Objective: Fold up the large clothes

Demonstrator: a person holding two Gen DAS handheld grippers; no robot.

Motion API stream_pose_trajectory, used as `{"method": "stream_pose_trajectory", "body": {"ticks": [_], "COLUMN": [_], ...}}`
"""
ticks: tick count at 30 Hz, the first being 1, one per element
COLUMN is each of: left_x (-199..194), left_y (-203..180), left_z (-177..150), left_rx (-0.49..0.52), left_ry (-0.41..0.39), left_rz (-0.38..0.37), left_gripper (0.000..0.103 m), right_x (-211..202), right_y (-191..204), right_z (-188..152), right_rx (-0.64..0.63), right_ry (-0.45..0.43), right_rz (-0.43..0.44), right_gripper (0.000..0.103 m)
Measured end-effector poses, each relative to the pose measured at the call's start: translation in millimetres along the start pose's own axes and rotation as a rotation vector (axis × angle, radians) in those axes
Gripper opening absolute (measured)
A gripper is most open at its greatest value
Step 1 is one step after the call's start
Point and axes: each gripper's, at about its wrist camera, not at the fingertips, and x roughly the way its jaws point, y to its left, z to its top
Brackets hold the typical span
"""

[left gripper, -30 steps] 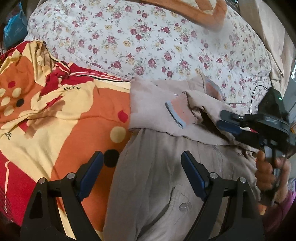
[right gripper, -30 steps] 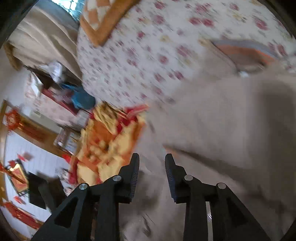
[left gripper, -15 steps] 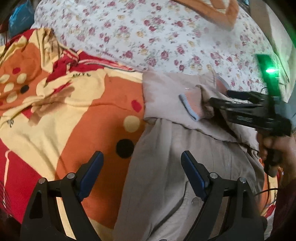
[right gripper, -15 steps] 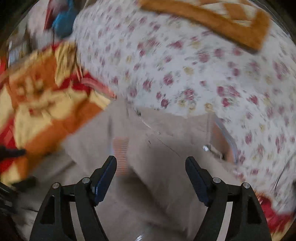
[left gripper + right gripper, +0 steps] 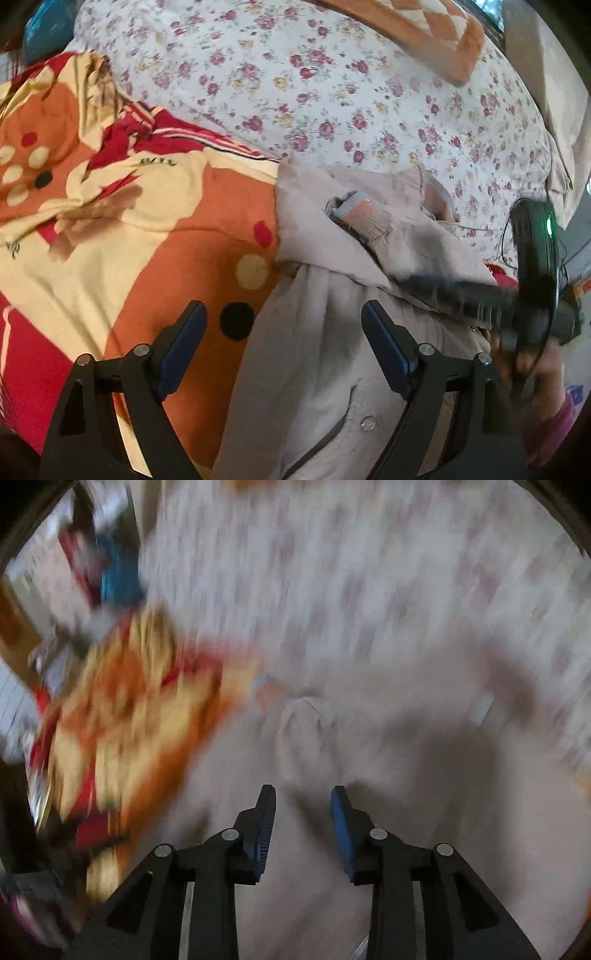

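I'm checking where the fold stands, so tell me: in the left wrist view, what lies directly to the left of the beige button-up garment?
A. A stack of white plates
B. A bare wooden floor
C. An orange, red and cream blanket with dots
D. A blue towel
C: the orange, red and cream dotted blanket lies against the left edge of the beige button-up garment, while the white floral bedcover lies beyond both.

My right-wrist view smeared throughout: floral quilt point(image 5: 369, 572), orange blanket point(image 5: 140, 716), beige jacket point(image 5: 388, 746) only colour streaks. From left wrist, my right gripper point(image 5: 436, 286) blurred, tips unreadable. Jacket's lower part cut off by bottom edge.
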Motion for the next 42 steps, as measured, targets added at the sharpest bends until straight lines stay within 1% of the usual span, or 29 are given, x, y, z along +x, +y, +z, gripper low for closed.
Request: {"method": "stream_pose_trajectory", "body": {"ticks": [2,4,6,8,9,12,15,16,18,19,20,21,22,24,25,27,28,30,31,32,34,35,36,37,38,39,40,41,42], "left_x": [0,3,8,18,24,48,75,90,108,116,117,117,112,92,77,58,46,36,32,29,24,26,27,35,44,55,71,89,103], "left_y": [-7,-16,-24,-36,-43,-60,-73,-79,-84,-86,-88,-93,-95,-101,-106,-109,-110,-115,-120,-124,-126,-125,-119,-109,-103,-95,-88,-81,-74], "left_z": [7,21,33,47,53,69,77,77,74,72,72,74,76,84,90,99,106,114,118,120,124,124,123,119,114,106,97,86,77], "left_rx": [0.028,0.042,0.044,0.041,0.047,0.046,0.032,0.049,0.067,0.072,0.078,0.099,0.107,0.123,0.145,0.148,0.144,0.150,0.160,0.174,0.192,0.193,0.188,0.177,0.171,0.164,0.161,0.162,0.153], "left_ry": [-0.012,-0.026,-0.039,-0.052,-0.050,-0.025,0.003,0.035,0.096,0.118,0.121,0.138,0.132,0.063,0.024,-0.023,-0.044,-0.057,-0.065,-0.076,-0.108,-0.120,-0.126,-0.096,-0.067,-0.033,0.006,0.049,0.085], "left_rz": [0.003,0.012,-0.006,-0.023,-0.025,-0.034,0.012,0.046,0.065,0.055,0.044,0.034,0.025,-0.018,-0.025,-0.046,-0.066,-0.083,-0.088,-0.086,-0.066,-0.056,-0.049,-0.052,-0.046,-0.032,0.004,0.045,0.065], "left_gripper": [0.086,0.086,0.086,0.087,0.087,0.087,0.087,0.087,0.087,0.074,0.034,0.024,0.023,0.020,0.020,0.019,0.019,0.019,0.019,0.019,0.019,0.019,0.019,0.019,0.019,0.019,0.019,0.019,0.019], "right_x": [-15,-41,-77,-107,-124,-153,-169,-175,-183,-186,-186,-187,-186,-181,-179,-173,-168,-153,-144,-131,-113,-108,-110,-117,-129,-133,-131,-125,-117], "right_y": [-1,-12,-31,-49,-61,-91,-115,-123,-142,-148,-155,-159,-162,-167,-168,-166,-161,-146,-140,-135,-139,-143,-155,-164,-174,-176,-175,-172,-167], "right_z": [-21,-37,-52,-67,-76,-98,-115,-121,-133,-137,-140,-143,-145,-145,-144,-141,-139,-135,-134,-131,-125,-123,-124,-127,-134,-137,-141,-143,-149], "right_rx": [-0.016,0.007,0.063,0.106,0.133,0.216,0.268,0.291,0.343,0.363,0.386,0.395,0.406,0.417,0.419,0.407,0.382,0.302,0.272,0.241,0.236,0.238,0.285,0.346,0.428,0.448,0.435,0.410,0.380], "right_ry": [-0.014,-0.054,-0.116,-0.171,-0.196,-0.210,-0.222,-0.230,-0.250,-0.255,-0.260,-0.263,-0.267,-0.267,-0.265,-0.253,-0.237,-0.186,-0.164,-0.141,-0.118,-0.124,-0.146,-0.178,-0.228,-0.234,-0.207,-0.160,-0.100], "right_rz": [0.005,0.002,-0.007,-0.048,-0.088,-0.151,-0.199,-0.213,-0.224,-0.225,-0.222,-0.220,-0.218,-0.214,-0.217,-0.223,-0.226,-0.251,-0.277,-0.335,-0.452,-0.520,-0.606,-0.580,-0.507,-0.491,-0.500,-0.511,-0.498], "right_gripper": [0.032,0.034,0.047,0.055,0.058,0.063,0.066,0.067,0.068,0.068,0.068,0.068,0.068,0.068,0.068,0.069,0.071,0.082,0.082,0.082,0.078,0.060,0.026,0.025,0.027,0.029,0.033,0.041,0.040]}}
